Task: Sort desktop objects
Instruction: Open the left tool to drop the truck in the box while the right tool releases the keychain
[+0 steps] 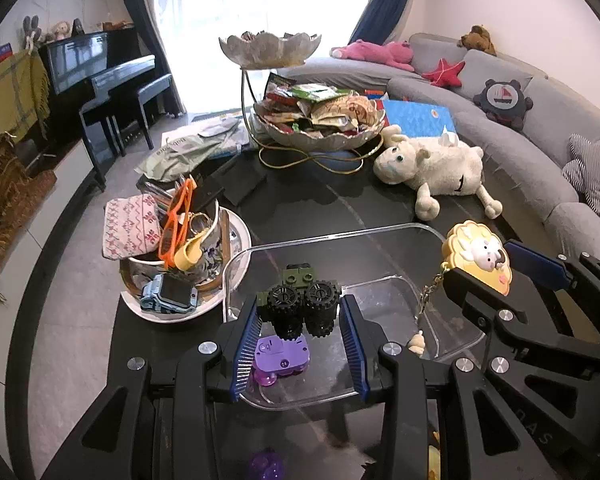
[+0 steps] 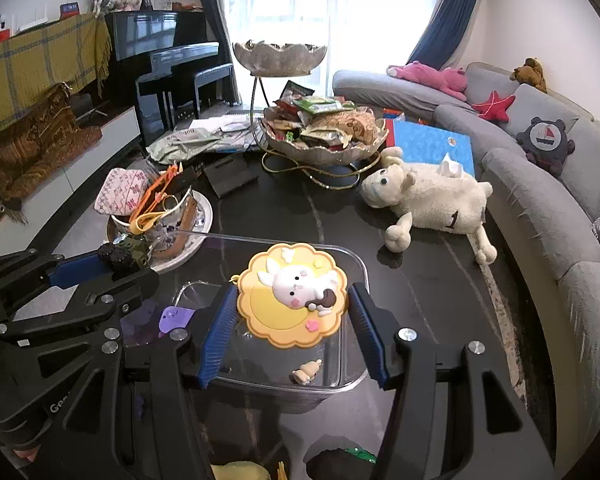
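Observation:
My left gripper point(image 1: 300, 320) is shut on a small green toy truck point(image 1: 300, 304) with black wheels, held just above a clear plastic tray point(image 1: 432, 236) on the dark table. A purple toy point(image 1: 281, 354) lies in the tray under the truck. My right gripper point(image 2: 290, 316) is shut on a yellow flower-shaped rabbit pendant point(image 2: 292, 296), also over the clear tray point(image 2: 356, 264); its chain and small charm point(image 2: 306, 372) dangle below. The right gripper and the pendant point(image 1: 480, 256) appear at the right of the left wrist view. The left gripper with the truck point(image 2: 126, 254) shows at the left of the right wrist view.
A white dish point(image 1: 236, 224) left of the tray holds a cup with orange glasses point(image 1: 176, 220), a patterned pouch and a blue watch. A plush sheep point(image 1: 436, 168), a tiered snack bowl point(image 1: 320, 120) and a grey sofa point(image 1: 540, 152) lie beyond.

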Demonstrator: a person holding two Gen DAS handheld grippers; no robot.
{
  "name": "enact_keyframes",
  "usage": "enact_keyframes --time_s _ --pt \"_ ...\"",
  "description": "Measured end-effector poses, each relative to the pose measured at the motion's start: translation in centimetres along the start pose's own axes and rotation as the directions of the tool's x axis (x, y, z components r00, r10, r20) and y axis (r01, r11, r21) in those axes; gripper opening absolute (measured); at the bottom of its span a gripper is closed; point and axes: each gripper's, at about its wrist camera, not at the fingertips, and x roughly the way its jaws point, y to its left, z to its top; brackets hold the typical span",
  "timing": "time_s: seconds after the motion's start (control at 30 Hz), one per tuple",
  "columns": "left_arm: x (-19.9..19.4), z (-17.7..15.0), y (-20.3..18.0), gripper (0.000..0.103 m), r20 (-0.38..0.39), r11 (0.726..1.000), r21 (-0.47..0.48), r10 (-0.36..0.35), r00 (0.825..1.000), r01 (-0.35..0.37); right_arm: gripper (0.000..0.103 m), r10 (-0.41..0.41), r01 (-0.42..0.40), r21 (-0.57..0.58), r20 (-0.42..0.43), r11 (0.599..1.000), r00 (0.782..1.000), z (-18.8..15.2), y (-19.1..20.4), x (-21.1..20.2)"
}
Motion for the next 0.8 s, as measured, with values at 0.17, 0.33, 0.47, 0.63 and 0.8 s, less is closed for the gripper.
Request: enact_keyframes --time_s 0.17,0.33,0.47,0.63,0.8 --pt "1.0 0.0 0.1 0.038 -0.014 1.000 0.002 0.020 1.000 -0.020 0.054 0.013 -0.013 0.003 -0.023 1.000 1.000 -0.1 -0.2 1.2" --pt "1.2 -0.1 0.5 0.052 -0.027 0.999 0.003 0.053 0.998 -0.053 0.057 0.050 -0.049 0.026 -0.039 0.998 0.998 -0.3 -0.6 1.9" --pt "0.9 -0.3 1.0 0.056 -0.036 0.998 0.002 0.061 0.997 -0.061 0.061 0.061 -0.060 0.031 -0.029 0.998 0.998 -0.5 -0.7 1.5" --pt "-0.1 -1.1 1.3 0.057 -0.045 0.998 0.000 0.066 0.997 -0.066 0.061 0.060 -0.059 0.024 -0.029 0.998 0.998 -1.2 -0.7 0.5" --pt "-1.9 -2.2 1.4 0.057 -0.032 0.998 0.002 0.068 0.997 -0.068 0.062 0.063 -0.063 0.023 -0.021 0.998 0.998 -2.3 -0.7 -1.1"
